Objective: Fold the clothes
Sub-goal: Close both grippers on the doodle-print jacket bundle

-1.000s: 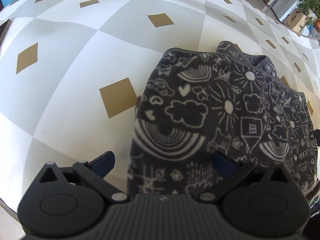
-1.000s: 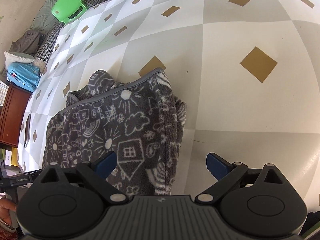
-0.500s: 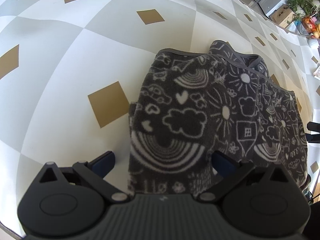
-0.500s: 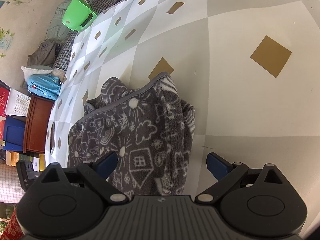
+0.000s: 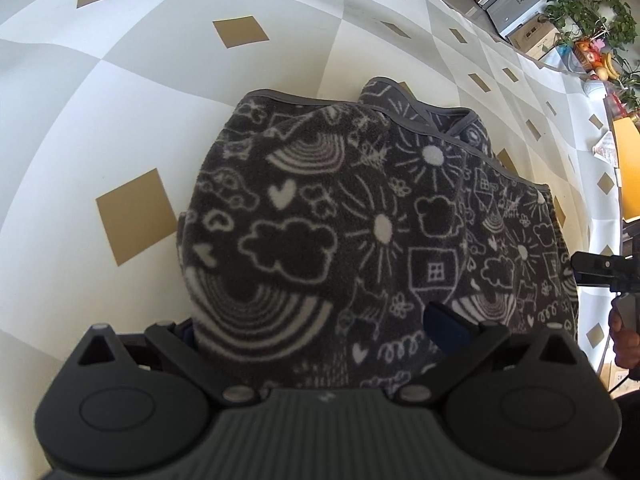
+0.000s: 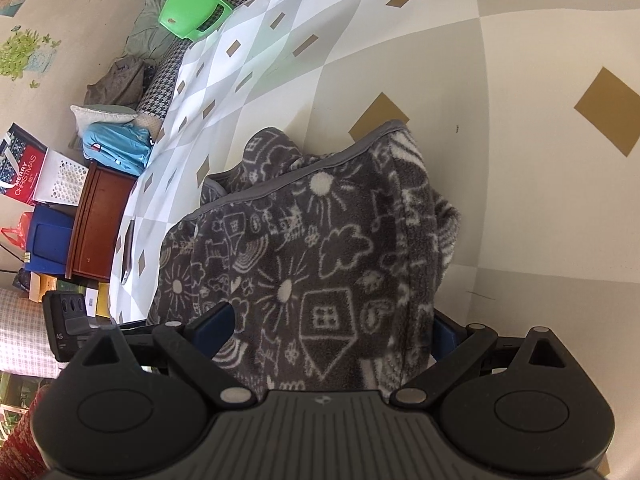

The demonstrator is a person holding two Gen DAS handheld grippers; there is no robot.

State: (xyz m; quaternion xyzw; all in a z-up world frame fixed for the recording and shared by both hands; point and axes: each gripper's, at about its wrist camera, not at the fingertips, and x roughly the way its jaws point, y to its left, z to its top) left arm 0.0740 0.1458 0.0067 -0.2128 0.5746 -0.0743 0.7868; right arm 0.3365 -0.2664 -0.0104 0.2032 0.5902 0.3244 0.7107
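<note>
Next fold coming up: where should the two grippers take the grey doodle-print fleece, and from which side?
Take the fleece garment at its two near corners, from the near edge: the left gripper and right gripper each straddle one, jaws open, and the piped hem lies far.

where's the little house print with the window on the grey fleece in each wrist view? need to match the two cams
Left wrist: house print sits right of centre on the fleece garment, just above the left tool's right finger.
Right wrist: house print sits low and central, between the fingers of the right tool.
Shared landmark: the sun print with rays just left of the house.
</note>
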